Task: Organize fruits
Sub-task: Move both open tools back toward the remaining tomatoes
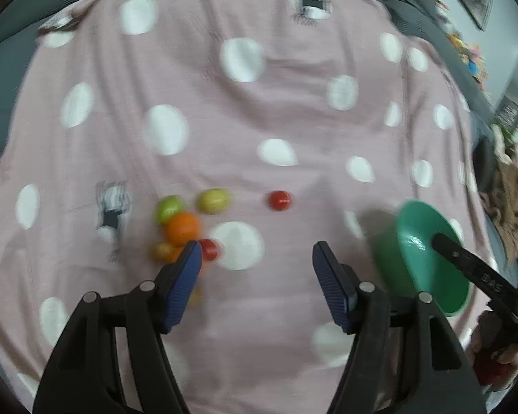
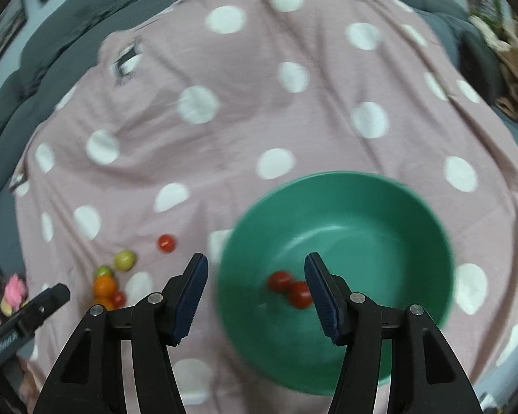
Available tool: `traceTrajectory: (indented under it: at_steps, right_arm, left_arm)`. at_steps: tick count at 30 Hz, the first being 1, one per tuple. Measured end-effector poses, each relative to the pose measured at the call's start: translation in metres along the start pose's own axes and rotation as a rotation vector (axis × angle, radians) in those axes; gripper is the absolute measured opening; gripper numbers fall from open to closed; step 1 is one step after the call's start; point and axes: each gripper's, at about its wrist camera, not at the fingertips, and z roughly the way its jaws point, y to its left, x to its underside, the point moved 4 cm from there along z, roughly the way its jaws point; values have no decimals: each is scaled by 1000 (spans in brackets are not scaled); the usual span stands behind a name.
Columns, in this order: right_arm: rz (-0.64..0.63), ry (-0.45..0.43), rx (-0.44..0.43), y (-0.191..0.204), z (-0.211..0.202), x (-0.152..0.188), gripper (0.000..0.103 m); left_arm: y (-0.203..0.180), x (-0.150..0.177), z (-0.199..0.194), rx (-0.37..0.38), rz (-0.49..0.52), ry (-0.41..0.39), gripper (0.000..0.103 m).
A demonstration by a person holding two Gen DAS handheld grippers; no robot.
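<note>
A cluster of small fruits lies on the pink dotted cloth: an orange [image 1: 183,228], two yellow-green ones [image 1: 169,208] [image 1: 213,200], a red one [image 1: 209,249] and a lone red tomato [image 1: 279,200]. My left gripper [image 1: 257,253] hangs open just right of the cluster, nothing between its blue pads. The green bowl [image 2: 380,203] holds two red tomatoes [image 2: 279,281] [image 2: 300,295]. My right gripper [image 2: 255,264] stands open over the bowl's near left rim, empty. The same fruit cluster [image 2: 105,284] shows at the left in the right wrist view.
The cloth covers a grey sofa [image 2: 86,34]. A furry brown blanket [image 1: 514,189] lies at the right edge. In the left wrist view the bowl [image 1: 431,258] sits at the right with the other gripper's finger [image 1: 466,258] over it. Bright toys [image 2: 13,293] lie at far left.
</note>
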Motion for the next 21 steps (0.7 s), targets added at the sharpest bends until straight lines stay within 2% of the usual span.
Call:
traceTrajectory:
  at_steps: [5,12,19,21]
  right_arm:
    - [-88,38,-68,41,14,10,59]
    - [-126,125,-144,77,40,32,59]
    - [-119,185,-146,89,56,45,59]
    - [-111,197,-154,90,58,46,59]
  left_arm:
    - [43,10,9,-61,-76,14,66]
    - [64,27,37,-33,-121,101,64]
    - [59,38,57,-10,-103,171,38]
    - [56,41,61,-16,-87,191,34]
